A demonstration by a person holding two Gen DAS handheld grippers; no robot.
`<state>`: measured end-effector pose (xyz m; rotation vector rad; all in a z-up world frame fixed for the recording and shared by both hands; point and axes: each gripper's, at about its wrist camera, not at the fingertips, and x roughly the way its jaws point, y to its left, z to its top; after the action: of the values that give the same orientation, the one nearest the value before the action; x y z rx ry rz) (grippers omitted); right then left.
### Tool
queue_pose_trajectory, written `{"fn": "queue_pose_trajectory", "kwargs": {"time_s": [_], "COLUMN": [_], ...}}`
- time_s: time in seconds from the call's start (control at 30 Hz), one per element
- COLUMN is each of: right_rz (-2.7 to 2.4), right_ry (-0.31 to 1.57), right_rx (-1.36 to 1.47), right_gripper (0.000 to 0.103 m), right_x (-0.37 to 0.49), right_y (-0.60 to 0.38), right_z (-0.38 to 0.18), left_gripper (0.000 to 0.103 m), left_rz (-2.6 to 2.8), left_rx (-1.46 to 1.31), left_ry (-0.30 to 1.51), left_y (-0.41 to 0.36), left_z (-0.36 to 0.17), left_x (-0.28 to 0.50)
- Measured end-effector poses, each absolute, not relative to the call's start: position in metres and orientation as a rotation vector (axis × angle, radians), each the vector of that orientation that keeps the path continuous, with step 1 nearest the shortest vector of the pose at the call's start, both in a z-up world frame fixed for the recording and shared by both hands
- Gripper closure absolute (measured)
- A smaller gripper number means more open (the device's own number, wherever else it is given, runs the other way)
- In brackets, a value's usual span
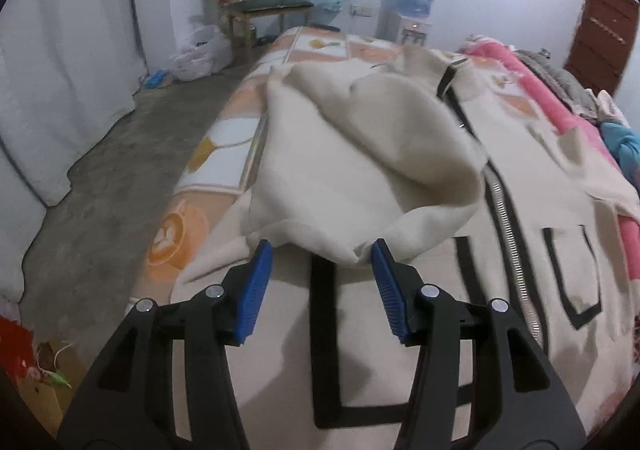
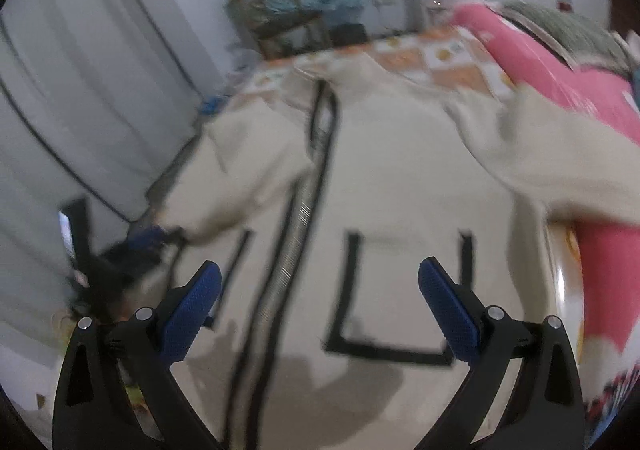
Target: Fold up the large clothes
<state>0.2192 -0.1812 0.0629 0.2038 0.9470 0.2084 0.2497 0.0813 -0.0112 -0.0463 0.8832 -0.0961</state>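
Note:
A cream zip-up jacket (image 1: pixel 440 290) with black-outlined pockets lies front-up on the bed, its metal zipper (image 1: pixel 508 234) running down the middle. Its left sleeve (image 1: pixel 360 154) is folded over the chest. My left gripper (image 1: pixel 322 250) is open, its blue pads at either side of the sleeve's cuff edge, not clamped on it. In the blurred right wrist view the jacket (image 2: pixel 400 178) fills the frame, and my right gripper (image 2: pixel 320 274) is open and empty above the right pocket (image 2: pixel 400 290). The left gripper (image 2: pixel 148 238) shows at the sleeve end there.
The bed has an orange-patterned sheet (image 1: pixel 224 138) and a pink blanket (image 1: pixel 540 90) with more clothes along its right side. A wooden chair (image 1: pixel 264 2), a water dispenser (image 1: pixel 408 6) and plastic bags (image 1: pixel 200 50) stand beyond. Concrete floor (image 1: pixel 120 154) and white curtains (image 1: pixel 60 50) lie left.

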Motion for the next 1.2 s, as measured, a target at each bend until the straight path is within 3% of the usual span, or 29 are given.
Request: {"fn": "queue_pose_trajectory", "kwargs": {"time_s": [0.23,0.57,0.77,0.93,0.97,1.2], "right_rz": [0.373,0.458,0.415,0.426,0.417,0.454], "right_ry": [0.903,0.975,1.061,1.125,1.121,0.960], "right_rx": [0.051,-0.158,-0.231,-0.164,-0.145,0.044], "right_gripper": [0.007,0.021,0.044,0.096,0.099,0.100], "right_x": [0.298,0.401,0.437,0.446,0.446,0.418], "right_y": [-0.101,0.018,0.038,0.023,0.018,-0.033], "right_z": [0.082,0.042,0.003,-0.008,-0.004,0.060], "left_gripper": [0.051,0.043,0.037,0.032,0.032,0.031], "left_rz": [-0.067,-0.094,-0.129,-0.142,-0.145,-0.163], "left_rx": [-0.107,-0.159,-0.201,-0.202,-0.206,-0.234], "left_ry": [0.904,0.871,0.861,0.859,0.859,0.850], "left_y": [0.089,0.091,0.093,0.090,0.090,0.091], "left_z": [-0.029,-0.032,-0.032,-0.031,-0.031,-0.031], "left_x": [0.249,0.248,0.247,0.247,0.247,0.245]}}
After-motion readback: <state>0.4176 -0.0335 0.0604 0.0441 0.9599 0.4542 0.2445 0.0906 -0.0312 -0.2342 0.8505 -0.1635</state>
